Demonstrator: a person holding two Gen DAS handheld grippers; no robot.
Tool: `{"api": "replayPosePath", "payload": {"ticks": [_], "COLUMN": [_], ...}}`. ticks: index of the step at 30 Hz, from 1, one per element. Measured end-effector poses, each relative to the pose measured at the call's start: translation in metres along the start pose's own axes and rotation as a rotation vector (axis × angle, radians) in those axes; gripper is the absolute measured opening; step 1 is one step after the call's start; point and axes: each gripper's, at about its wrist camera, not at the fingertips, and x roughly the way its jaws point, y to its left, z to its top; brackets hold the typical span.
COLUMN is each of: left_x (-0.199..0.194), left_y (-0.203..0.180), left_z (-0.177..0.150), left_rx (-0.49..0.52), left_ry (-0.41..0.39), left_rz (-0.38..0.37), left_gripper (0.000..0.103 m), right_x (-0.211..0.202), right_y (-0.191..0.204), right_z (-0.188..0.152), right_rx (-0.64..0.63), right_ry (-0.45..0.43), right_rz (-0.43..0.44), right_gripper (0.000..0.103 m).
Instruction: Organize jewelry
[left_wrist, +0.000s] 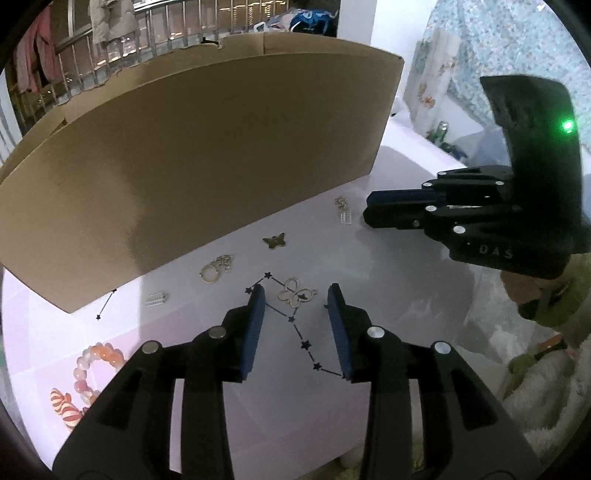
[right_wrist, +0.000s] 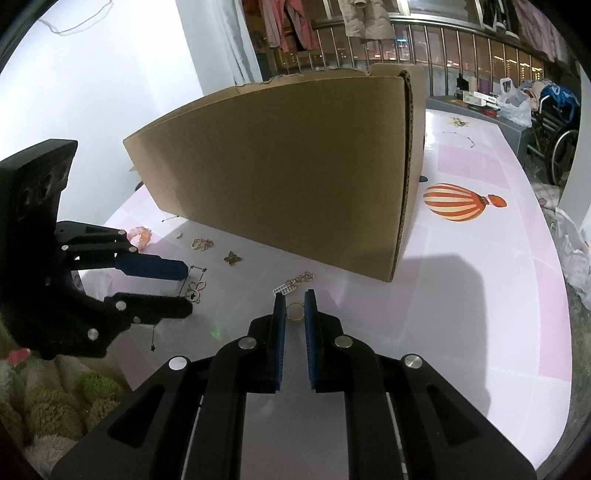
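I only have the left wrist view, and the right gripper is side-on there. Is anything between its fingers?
Observer: Yes. The right gripper has a gold ring between its fingertips, with the jaws nearly closed on it.
Operator: That gripper blocks my view past the box's right end. What's there?
Observer: A hot-air balloon print on the table, beside the cardboard box. I see no jewelry there.

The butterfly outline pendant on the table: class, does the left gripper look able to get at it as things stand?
Probably yes. The butterfly outline pendant lies flat on the table just ahead of the left gripper, whose jaws stand apart, with nothing over it.
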Motion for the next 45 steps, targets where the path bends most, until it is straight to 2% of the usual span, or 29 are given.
{"api": "replayPosePath", "payload": {"ticks": [8,12,18,26,28,29,34,37,39,40,45], "left_x": [0.0,0.004,0.01,0.001,-0.001,0.0,-0.001,-0.004,-0.007,-0.009,-0.003], "left_y": [-0.006,-0.011,-0.015,-0.003,0.0,-0.001,0.0,0.001,0.002,0.002,0.002], "left_z": [0.005,0.008,0.011,0.003,0.002,0.002,0.001,0.0,0.0,-0.001,0.001], "left_rx": [-0.076,-0.067,-0.068,-0.076,-0.071,-0.074,-0.072,-0.083,-0.089,-0.089,-0.091], "left_ry": [0.01,0.008,0.012,0.006,0.003,0.003,0.004,0.002,-0.008,-0.013,0.016], "left_rz": [0.088,0.096,0.096,0.079,0.078,0.073,0.067,0.047,0.05,0.051,0.07], "left_gripper": [0.032,0.021,0.019,0.018,0.008,0.006,0.006,0.011,0.031,0.034,0.037], "right_x": [-0.002,-0.003,-0.005,-0.008,-0.01,-0.01,-0.011,-0.012,-0.012,-0.012,-0.011], "right_y": [-0.001,-0.001,-0.002,-0.003,-0.003,-0.004,-0.003,-0.004,-0.004,-0.003,-0.001], "right_z": [-0.002,-0.003,-0.003,-0.002,-0.002,-0.002,-0.001,-0.001,-0.001,-0.001,-0.002], "right_rx": [0.009,0.01,0.016,0.011,0.012,0.012,0.01,0.014,0.017,0.021,0.026], "right_ry": [-0.011,-0.014,-0.023,-0.029,-0.031,-0.032,-0.033,-0.036,-0.037,-0.037,-0.04], "right_rz": [-0.004,-0.002,-0.003,-0.01,-0.014,-0.014,-0.017,-0.017,-0.016,-0.013,-0.002], "right_gripper": [0.01,0.01,0.01,0.01,0.01,0.01,0.01,0.01,0.01,0.01,0.01]}}
